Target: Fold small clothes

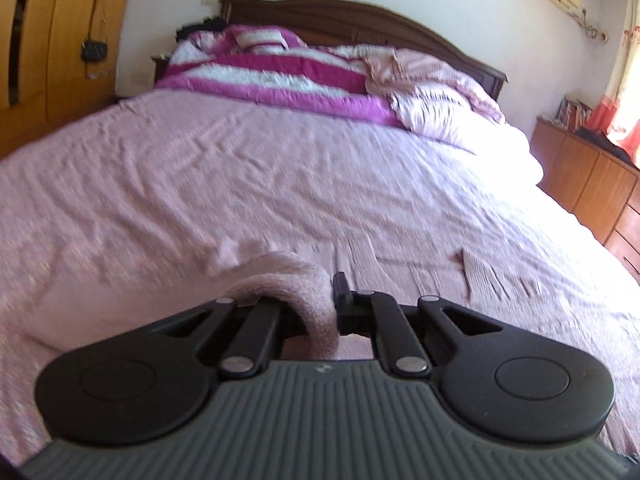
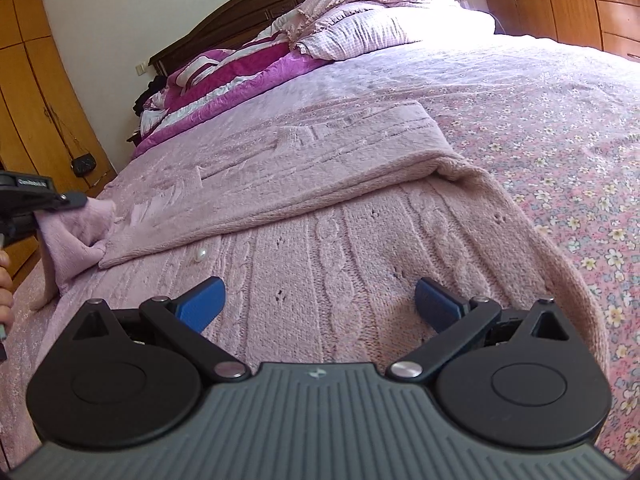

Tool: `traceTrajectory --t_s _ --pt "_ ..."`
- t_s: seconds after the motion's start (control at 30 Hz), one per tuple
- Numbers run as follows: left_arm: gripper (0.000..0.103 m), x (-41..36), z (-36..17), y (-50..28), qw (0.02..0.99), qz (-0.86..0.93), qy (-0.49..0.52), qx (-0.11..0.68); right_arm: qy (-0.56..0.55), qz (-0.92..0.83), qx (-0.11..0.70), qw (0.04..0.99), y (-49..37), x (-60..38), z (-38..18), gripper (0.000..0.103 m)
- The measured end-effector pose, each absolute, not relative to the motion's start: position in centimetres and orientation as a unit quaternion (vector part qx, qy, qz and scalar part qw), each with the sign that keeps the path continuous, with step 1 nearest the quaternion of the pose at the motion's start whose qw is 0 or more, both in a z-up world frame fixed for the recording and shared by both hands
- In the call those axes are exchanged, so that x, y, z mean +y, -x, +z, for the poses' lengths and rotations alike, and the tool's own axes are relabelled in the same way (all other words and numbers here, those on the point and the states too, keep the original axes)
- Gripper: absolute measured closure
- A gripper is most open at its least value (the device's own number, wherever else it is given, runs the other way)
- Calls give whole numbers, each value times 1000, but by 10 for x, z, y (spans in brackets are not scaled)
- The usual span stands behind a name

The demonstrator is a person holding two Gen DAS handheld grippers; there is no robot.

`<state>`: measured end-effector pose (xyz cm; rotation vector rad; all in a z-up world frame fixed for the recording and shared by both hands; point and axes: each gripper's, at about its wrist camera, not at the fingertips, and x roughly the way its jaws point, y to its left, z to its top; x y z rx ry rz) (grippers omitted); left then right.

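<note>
pink cable-knit cardigan (image 2: pixel 360 240) lies across the lower middle of the right wrist frame, one panel folded over. right gripper (image 2: pixel 320 304) hovers over it, blue fingers (image 2: pixel 200 304) spread wide, empty. at left edge, left gripper (image 2: pixel 60 204) is clenched on a cardigan edge. farther up, floral bedspread (image 2: pixel 560 120), then striped quilt (image 2: pixel 240 68).

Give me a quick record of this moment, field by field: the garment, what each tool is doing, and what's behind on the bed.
garment: pink cable-knit sweater, spread on the floral bedsheet, one part folded over its body
left tool: left tool shut on a fold of the sweater, at the garment's left edge
right tool: right tool open, blue pads apart over the knit, holding nothing
behind: magenta and white quilt and checked pillow by the dark headboard
</note>
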<state>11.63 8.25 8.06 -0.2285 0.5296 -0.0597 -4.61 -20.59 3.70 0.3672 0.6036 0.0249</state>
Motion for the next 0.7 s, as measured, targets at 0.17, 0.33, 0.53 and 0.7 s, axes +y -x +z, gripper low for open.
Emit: traceTrajectory --t_s 0.17,0.33,0.53,0.7 --pt "83 79 61 -118 940 -34 130 313 -162 14 297 941 46 -202 35 0" --pt "56 81 49 -105 930 -42 136 338 -130 17 310 942 44 -198 32 0" --pt "51 78 59 -75 938 -40 82 335 -80 12 318 945 43 -186 29 0" --pt "51 90 64 -56 935 -26 79 346 -113 6 328 938 39 -190 37 0"
